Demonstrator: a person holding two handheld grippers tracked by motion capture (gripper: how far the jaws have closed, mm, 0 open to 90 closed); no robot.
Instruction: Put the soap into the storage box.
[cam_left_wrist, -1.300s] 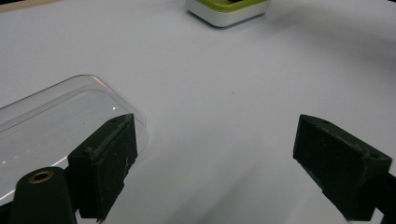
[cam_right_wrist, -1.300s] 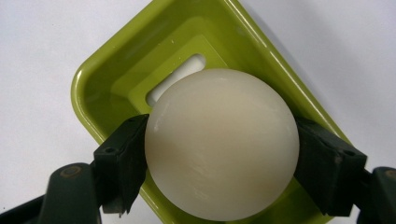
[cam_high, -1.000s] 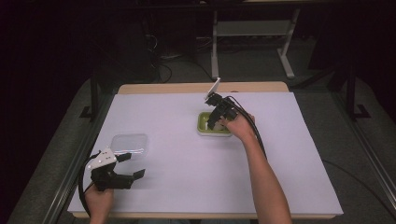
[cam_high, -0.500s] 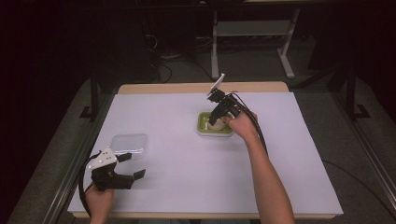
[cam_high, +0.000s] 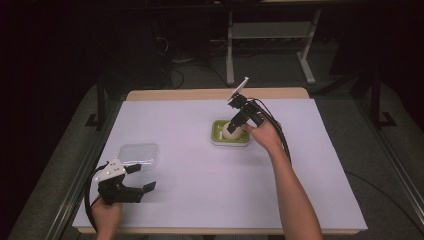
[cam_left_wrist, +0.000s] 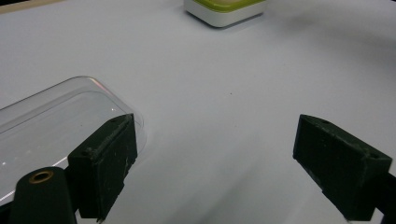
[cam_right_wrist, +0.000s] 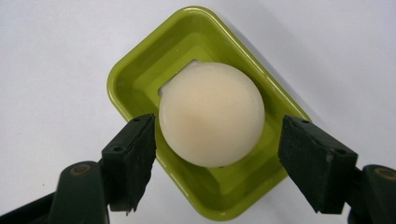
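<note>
White paper covers the desk (cam_high: 200, 200), and beyond its far edge dark floor and a metal stand are seen. Near the middle of the desk, toward the far edge, a green tray (cam_right_wrist: 140, 70) is set, and a pale round ball (cam_right_wrist: 211, 120) rests in its hollow. The right gripper (cam_right_wrist: 215, 154) is held over the tray with its jaws wide, one on each side of the ball, neither yet touching it. The step in hand is judged to be the grasp of the ball. For this to be done well, the jaws are best lowered until they sit level with the ball's widest part, kept clear of the tray's rim, and then closed evenly and gently, since a smooth round thing is likely to squirt out if pinched above its middle. The tray may shift if a jaw is pressed against its wall. Near the left edge, toward the near corner, the left gripper (cam_high: 131, 182) rests wide and empty just beside a clear plastic lid (cam_left_wrist: 42, 130).
</note>
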